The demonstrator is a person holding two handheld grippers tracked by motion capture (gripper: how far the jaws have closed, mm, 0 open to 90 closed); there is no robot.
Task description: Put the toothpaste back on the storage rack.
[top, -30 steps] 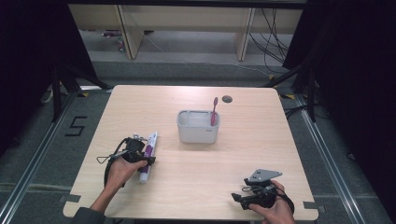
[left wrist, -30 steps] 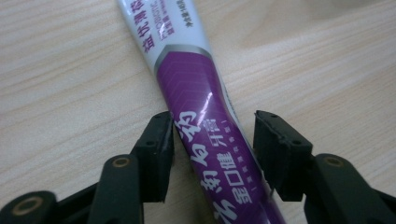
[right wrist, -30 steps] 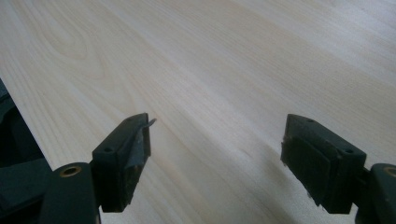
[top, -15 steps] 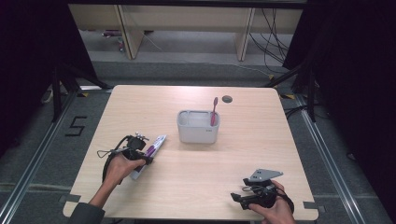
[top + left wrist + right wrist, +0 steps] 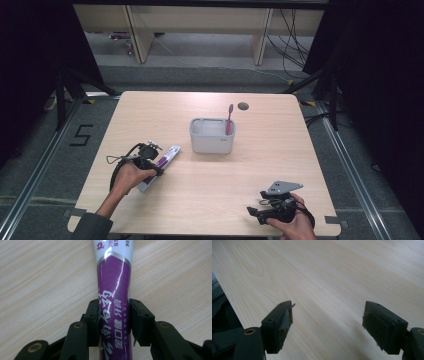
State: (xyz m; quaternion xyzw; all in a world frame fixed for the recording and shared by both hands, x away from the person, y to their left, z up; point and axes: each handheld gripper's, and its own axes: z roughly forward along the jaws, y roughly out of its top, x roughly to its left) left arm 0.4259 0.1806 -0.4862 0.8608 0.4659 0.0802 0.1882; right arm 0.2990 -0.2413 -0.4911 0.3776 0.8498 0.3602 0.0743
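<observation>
The pale wooden desk (image 5: 210, 200) carries a grey rectangular plastic holder (image 5: 212, 136) at its middle, with a pink toothbrush (image 5: 229, 118) standing upright in it. Left of the holder lies a purple-and-white toothpaste tube (image 5: 113, 287), flat on the desk. The left claw (image 5: 113, 322) has just been closing and now clamps the tube's purple end. The right claw (image 5: 327, 322) gapes wide over bare wood at the near right corner.

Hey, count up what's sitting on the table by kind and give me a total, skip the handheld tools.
Toothpaste tube: 1
Toothbrush: 1
Grey holder box: 1
Total: 3
</observation>
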